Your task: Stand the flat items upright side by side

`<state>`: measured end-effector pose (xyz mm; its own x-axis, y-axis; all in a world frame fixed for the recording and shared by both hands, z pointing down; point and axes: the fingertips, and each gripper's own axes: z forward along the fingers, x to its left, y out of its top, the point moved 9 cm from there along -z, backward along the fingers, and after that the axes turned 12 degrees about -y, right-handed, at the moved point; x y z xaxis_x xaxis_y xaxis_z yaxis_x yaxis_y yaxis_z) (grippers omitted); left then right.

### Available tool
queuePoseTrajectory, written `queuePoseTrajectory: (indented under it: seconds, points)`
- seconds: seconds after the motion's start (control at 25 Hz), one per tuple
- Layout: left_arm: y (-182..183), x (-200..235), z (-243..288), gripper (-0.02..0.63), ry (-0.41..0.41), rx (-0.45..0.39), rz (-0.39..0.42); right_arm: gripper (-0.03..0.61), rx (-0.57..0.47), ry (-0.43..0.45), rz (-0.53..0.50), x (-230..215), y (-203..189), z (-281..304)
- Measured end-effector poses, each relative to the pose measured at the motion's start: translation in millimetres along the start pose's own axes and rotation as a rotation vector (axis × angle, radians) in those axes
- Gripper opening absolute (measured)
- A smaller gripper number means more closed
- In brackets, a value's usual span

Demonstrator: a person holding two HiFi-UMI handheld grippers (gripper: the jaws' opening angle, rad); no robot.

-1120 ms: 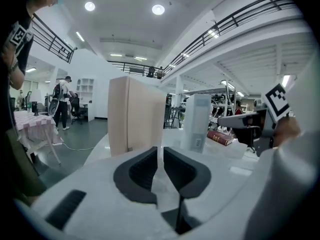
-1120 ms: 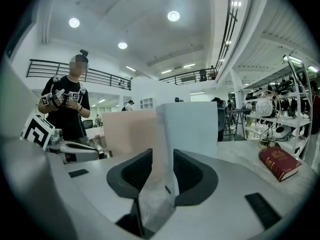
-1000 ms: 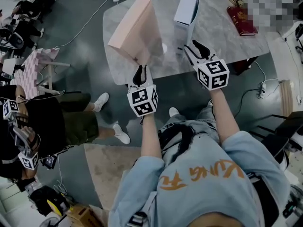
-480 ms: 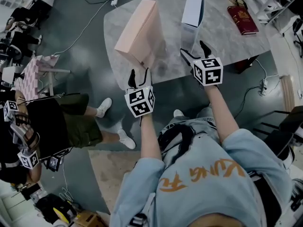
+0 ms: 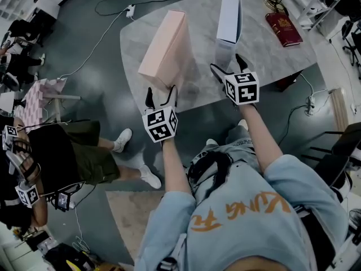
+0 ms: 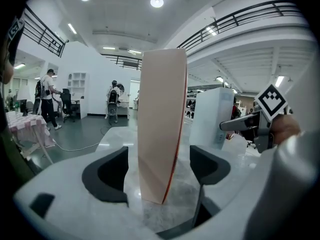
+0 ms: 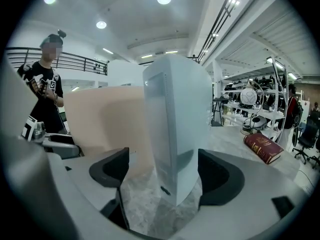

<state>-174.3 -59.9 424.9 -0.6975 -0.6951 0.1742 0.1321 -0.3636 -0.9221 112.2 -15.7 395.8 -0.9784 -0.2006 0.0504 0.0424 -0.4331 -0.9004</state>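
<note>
A tall pink box (image 5: 163, 49) stands upright on the marble table (image 5: 197, 89). A white box (image 5: 228, 21) stands upright to its right, a gap apart. My left gripper (image 5: 161, 95) is at the pink box's near edge. Its jaws have just been opening, and the pink box (image 6: 160, 124) stands between them with a gap on each side. My right gripper (image 5: 228, 66) is at the white box's near edge. It too has just been opening, and its jaws clear the white box (image 7: 177, 134) on both sides. The pink box (image 7: 107, 121) also shows beside it.
A red book (image 5: 284, 27) lies flat at the table's far right. The table's near edge runs just under both grippers. A person (image 5: 56, 145) sits on the floor side at the left, by a pink checked table (image 5: 39, 89). Cables trail across the floor.
Both grippers' jaws have spread apart and let go of the boxes they were shut on. Both boxes stay standing.
</note>
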Motion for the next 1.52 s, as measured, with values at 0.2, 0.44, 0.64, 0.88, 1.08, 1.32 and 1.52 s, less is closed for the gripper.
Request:
queuePoseTrajectory:
  seconds: [0.2, 0.44, 0.64, 0.88, 1.08, 1.32, 1.52]
  points:
    - [7, 6, 11, 0.393, -0.026, 0.005, 0.027, 0.417, 0.033, -0.039, -0.001, -1, 2, 9]
    - [9, 9, 19, 0.391, -0.036, 0.026, 0.038, 0.417, 0.037, -0.043, -0.001, -3, 6, 14]
    - [10, 11, 27, 0.377, -0.041, 0.037, 0.046, 0.422, 0.039, -0.064, 0.008, -7, 10, 28]
    - [11, 12, 31, 0.354, -0.042, 0.039, 0.06, 0.425, 0.031, -0.081, 0.005, -4, 15, 39]
    - [12, 7, 38, 0.351, -0.009, 0.033, 0.062, 0.431, 0.025, -0.116, -0.015, -8, 18, 50]
    - [12, -1, 48, 0.344, 0.041, 0.023, 0.052, 0.427, 0.022, -0.124, -0.035, -14, 19, 57]
    - [17, -5, 59, 0.342, 0.081, 0.018, 0.036, 0.41, 0.009, -0.087, -0.055, -16, 23, 63]
